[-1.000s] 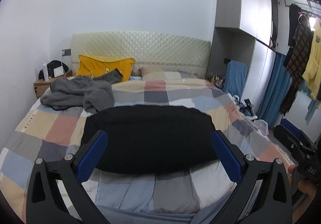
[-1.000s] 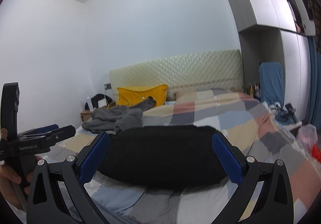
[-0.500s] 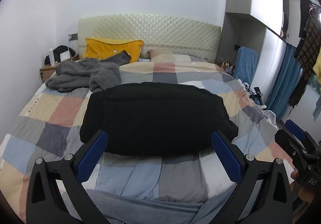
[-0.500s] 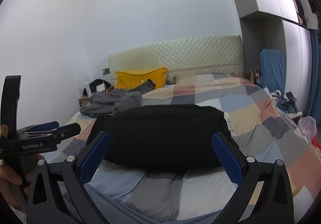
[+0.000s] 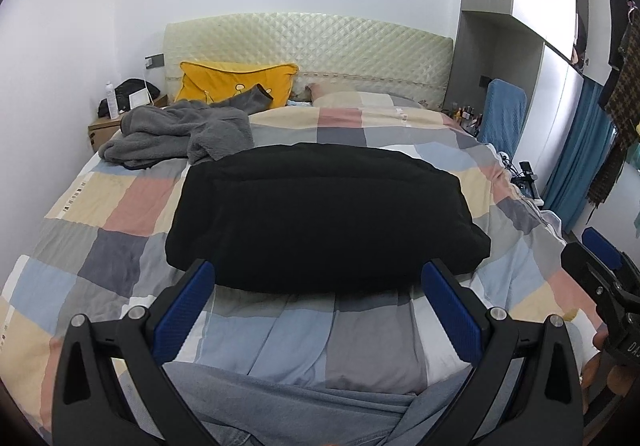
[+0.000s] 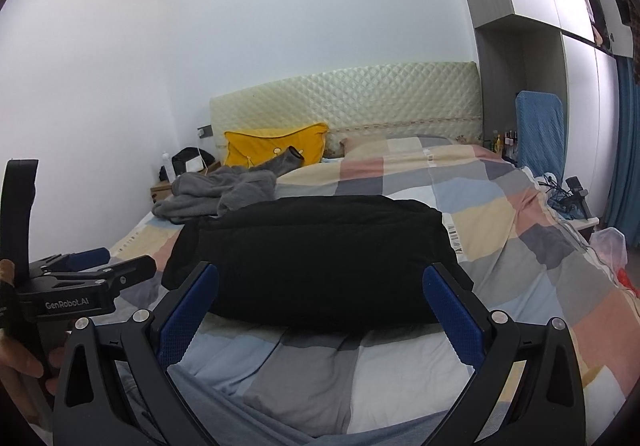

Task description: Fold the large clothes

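The folded black fleece garment (image 5: pixel 324 222) lies on the checked patchwork bed (image 5: pixel 120 214), with the left tool (image 5: pixel 318 290) and right tool (image 6: pixel 320 292) both spread apart, holding nothing.

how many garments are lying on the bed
2: black garment folded mid-bed; grey garment crumpled near the yellow pillow. Others may be hidden.
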Demonstrator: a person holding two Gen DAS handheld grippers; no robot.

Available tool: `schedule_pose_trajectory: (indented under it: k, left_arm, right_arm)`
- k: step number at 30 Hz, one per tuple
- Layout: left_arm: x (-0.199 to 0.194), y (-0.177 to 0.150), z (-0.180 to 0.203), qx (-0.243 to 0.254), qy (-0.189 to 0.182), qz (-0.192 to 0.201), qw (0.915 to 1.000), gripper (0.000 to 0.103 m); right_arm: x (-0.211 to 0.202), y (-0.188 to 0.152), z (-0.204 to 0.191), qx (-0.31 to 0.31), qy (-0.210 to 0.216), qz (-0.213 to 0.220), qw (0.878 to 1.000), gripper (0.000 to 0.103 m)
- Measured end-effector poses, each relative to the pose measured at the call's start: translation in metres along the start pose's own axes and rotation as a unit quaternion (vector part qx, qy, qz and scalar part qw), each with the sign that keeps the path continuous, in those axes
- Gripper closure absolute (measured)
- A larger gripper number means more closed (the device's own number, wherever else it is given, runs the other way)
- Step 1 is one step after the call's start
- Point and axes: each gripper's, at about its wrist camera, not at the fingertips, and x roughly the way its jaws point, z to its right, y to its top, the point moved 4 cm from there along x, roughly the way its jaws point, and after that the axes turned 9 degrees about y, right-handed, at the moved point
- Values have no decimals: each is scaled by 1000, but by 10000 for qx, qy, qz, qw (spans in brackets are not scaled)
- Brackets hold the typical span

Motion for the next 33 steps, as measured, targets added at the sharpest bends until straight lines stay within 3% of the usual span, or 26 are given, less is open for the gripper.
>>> schedule_pose_trajectory:
  k: [33]
  left_arm:
    - [0,1,-8,43,63,17,10000,0]
  right_arm:
    - [0,1,3,-65,-107,14,9999,0]
